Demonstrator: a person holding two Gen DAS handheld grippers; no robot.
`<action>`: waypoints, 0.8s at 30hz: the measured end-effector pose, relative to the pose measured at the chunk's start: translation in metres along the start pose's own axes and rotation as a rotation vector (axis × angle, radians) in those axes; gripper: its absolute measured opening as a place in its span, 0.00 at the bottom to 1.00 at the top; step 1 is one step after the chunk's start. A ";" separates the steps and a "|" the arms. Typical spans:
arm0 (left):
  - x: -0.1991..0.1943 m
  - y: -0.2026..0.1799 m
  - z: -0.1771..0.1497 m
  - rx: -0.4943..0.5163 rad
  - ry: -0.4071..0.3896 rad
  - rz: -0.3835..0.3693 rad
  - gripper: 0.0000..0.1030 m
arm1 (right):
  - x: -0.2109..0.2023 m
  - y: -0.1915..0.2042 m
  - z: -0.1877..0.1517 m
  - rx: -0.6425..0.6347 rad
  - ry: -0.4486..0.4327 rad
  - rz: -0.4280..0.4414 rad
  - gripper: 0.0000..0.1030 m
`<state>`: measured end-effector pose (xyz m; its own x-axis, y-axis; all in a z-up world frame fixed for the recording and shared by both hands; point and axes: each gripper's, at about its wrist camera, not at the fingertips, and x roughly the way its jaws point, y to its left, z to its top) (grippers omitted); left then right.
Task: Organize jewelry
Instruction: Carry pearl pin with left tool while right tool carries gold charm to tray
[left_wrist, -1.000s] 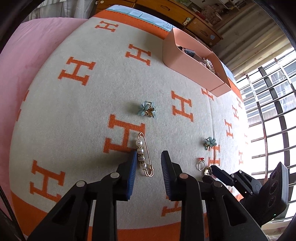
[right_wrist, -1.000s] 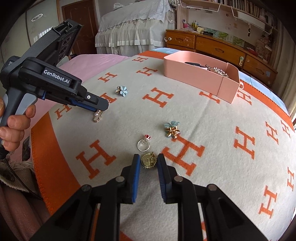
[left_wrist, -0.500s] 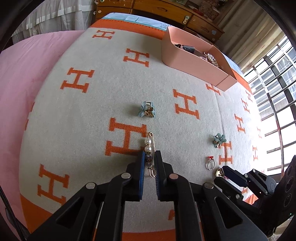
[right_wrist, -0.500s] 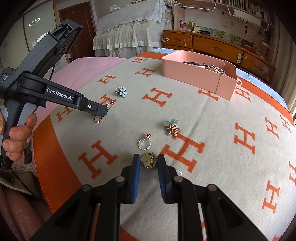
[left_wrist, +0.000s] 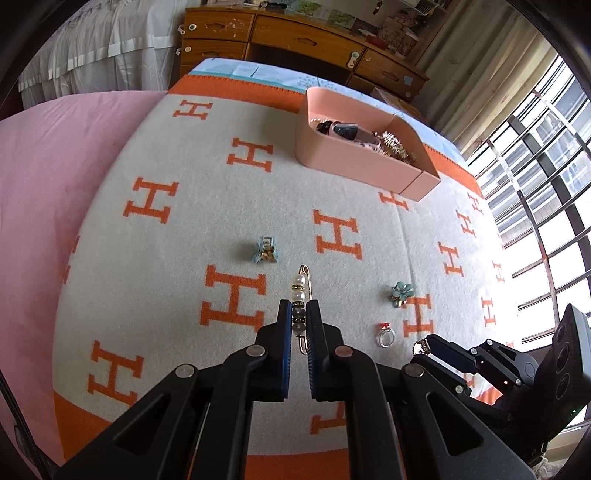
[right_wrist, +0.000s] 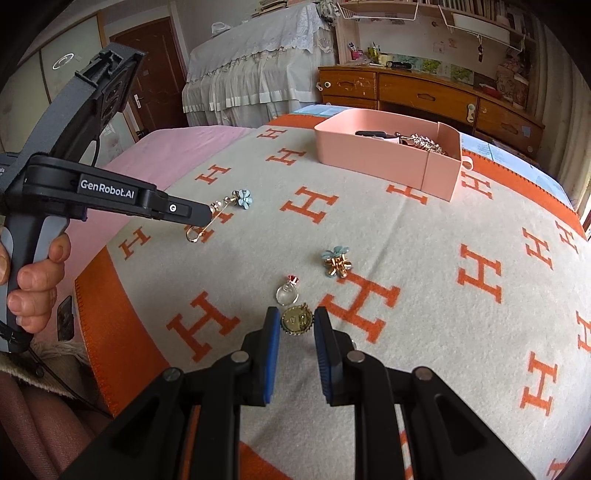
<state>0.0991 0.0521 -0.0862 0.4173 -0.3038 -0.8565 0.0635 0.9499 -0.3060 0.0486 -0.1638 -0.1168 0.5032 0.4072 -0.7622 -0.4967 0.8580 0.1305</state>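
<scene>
My left gripper (left_wrist: 298, 307) is shut on a gold pin with pearls (left_wrist: 300, 286), which pokes out past its fingertips. From the right wrist view, the left gripper (right_wrist: 205, 218) holds the pearl pin (right_wrist: 201, 229) a little above the blanket. My right gripper (right_wrist: 296, 316) is shut on a round gold medallion (right_wrist: 295, 320) low over the blanket. Just beyond it lie a ring with a red stone (right_wrist: 287, 292) and a blue flower clip (right_wrist: 336, 260). A second blue flower clip (right_wrist: 243, 197) lies farther left.
A pink open box (right_wrist: 388, 160) with a watch and other jewelry stands at the far side of the orange-and-cream H-pattern blanket (right_wrist: 424, 258). A pink sheet (left_wrist: 55, 184) lies to the left. Wooden drawers (right_wrist: 424, 96) stand behind the bed, and a window is to the right.
My left gripper closed on the pearl pin and lifted it off the blanket. The right gripper stayed where it was around the medallion.
</scene>
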 end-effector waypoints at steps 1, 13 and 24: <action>-0.005 -0.003 0.004 0.007 -0.009 -0.007 0.05 | -0.002 -0.001 0.003 0.006 -0.007 0.003 0.18; -0.043 -0.060 0.103 0.129 -0.185 -0.079 0.05 | -0.047 -0.060 0.104 0.185 -0.179 -0.037 0.18; 0.054 -0.059 0.192 0.050 -0.149 -0.051 0.05 | 0.018 -0.149 0.183 0.446 -0.201 -0.050 0.18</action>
<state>0.2918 -0.0064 -0.0348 0.5421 -0.3415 -0.7678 0.1320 0.9370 -0.3235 0.2612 -0.2271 -0.0334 0.6667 0.3768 -0.6430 -0.1392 0.9105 0.3893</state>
